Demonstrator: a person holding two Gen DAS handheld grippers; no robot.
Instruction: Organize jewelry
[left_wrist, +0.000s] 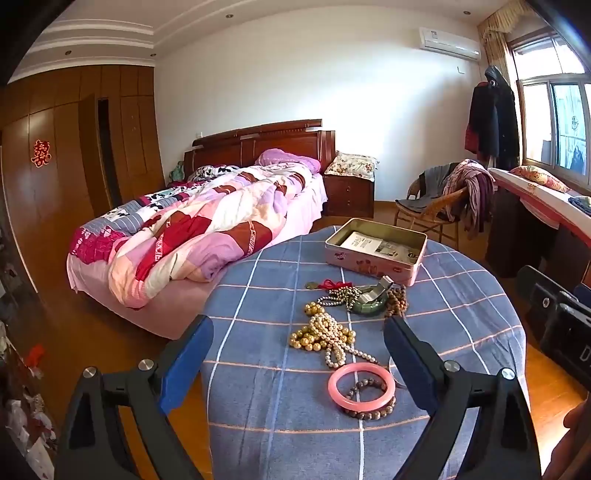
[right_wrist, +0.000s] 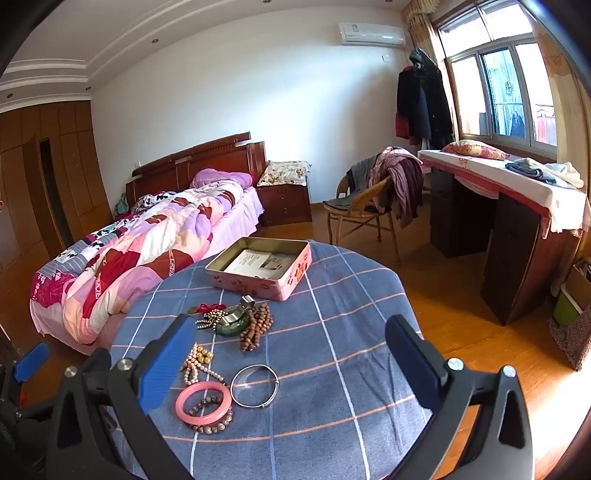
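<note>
Jewelry lies on a round table under a blue checked cloth (left_wrist: 266, 387). A pink bangle (left_wrist: 361, 384) rests on a brown bead bracelet (left_wrist: 373, 410). Beyond it lie gold and pearl necklaces (left_wrist: 328, 338), a green bangle (left_wrist: 369, 304) and wooden beads (left_wrist: 397, 301). An open pink tin (left_wrist: 375, 251) stands at the far side. In the right wrist view I see the pink bangle (right_wrist: 203, 402), a silver bangle (right_wrist: 255, 386), wooden beads (right_wrist: 256, 326) and the tin (right_wrist: 260, 267). My left gripper (left_wrist: 299, 347) and right gripper (right_wrist: 291, 354) hover above the table, both open and holding nothing.
A bed with a patchwork quilt (left_wrist: 192, 229) stands left of the table. A wicker chair draped with clothes (right_wrist: 373, 199) and a dark desk (right_wrist: 495, 229) are at the right, under the window. Wooden floor (right_wrist: 450, 321) surrounds the table.
</note>
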